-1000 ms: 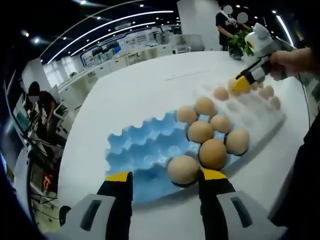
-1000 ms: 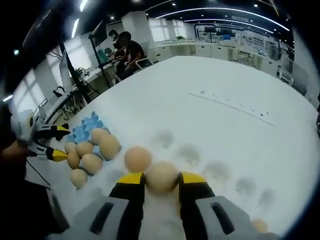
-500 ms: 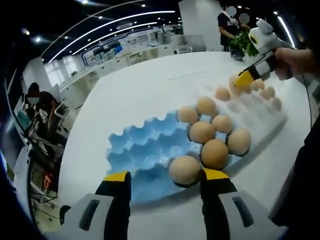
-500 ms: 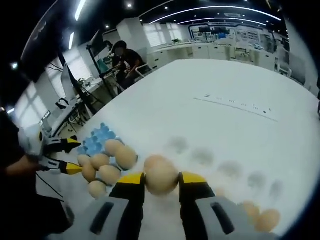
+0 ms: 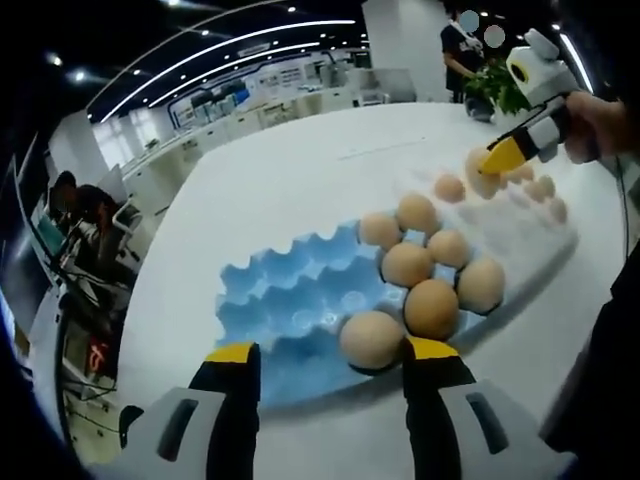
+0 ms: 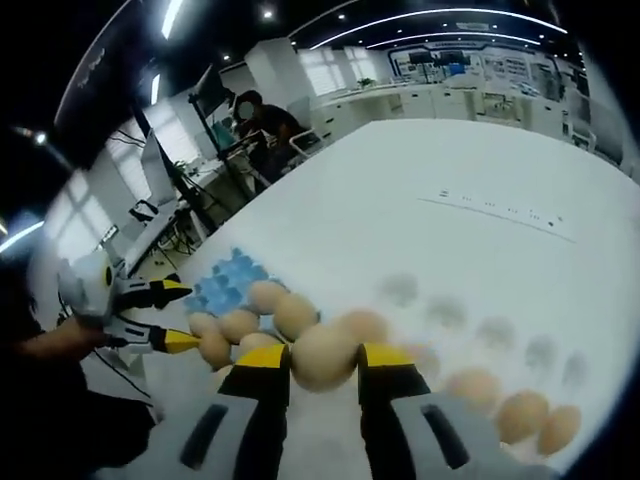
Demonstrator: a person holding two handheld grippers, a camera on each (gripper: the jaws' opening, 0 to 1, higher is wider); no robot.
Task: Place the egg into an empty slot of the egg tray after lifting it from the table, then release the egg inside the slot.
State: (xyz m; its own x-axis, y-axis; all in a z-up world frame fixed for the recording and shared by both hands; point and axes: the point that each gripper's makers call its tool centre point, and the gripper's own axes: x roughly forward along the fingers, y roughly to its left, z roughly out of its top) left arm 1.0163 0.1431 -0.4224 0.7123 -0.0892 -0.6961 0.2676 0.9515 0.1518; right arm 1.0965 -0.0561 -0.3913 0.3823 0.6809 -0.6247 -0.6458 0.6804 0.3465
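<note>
A blue egg tray (image 5: pixel 290 300) lies on the white table (image 5: pixel 300 180). Several brown eggs (image 5: pixel 432 305) fill its right end, while the left slots are bare. My left gripper (image 5: pixel 333 352) stands open at the tray's near edge, with one tray egg (image 5: pixel 370 340) close to its right jaw. My right gripper (image 6: pixel 325 358) is shut on a brown egg (image 6: pixel 325 348) and holds it up in the air, past the filled end of the blue tray (image 6: pixel 225 285). In the left gripper view the right gripper (image 5: pixel 520 148) and its egg (image 5: pixel 482 172) hang at the upper right.
A pale dimpled tray (image 5: pixel 525 235) adjoins the blue one, with loose eggs (image 5: pixel 450 187) around it; more eggs (image 6: pixel 525 410) lie at the lower right. A hand holds the left gripper (image 6: pixel 150 318). People (image 6: pixel 265 115) sit at desks beyond the table edge.
My right gripper has risen from the surface with the egg and moved toward the blue tray. The left gripper has stayed open in the same place.
</note>
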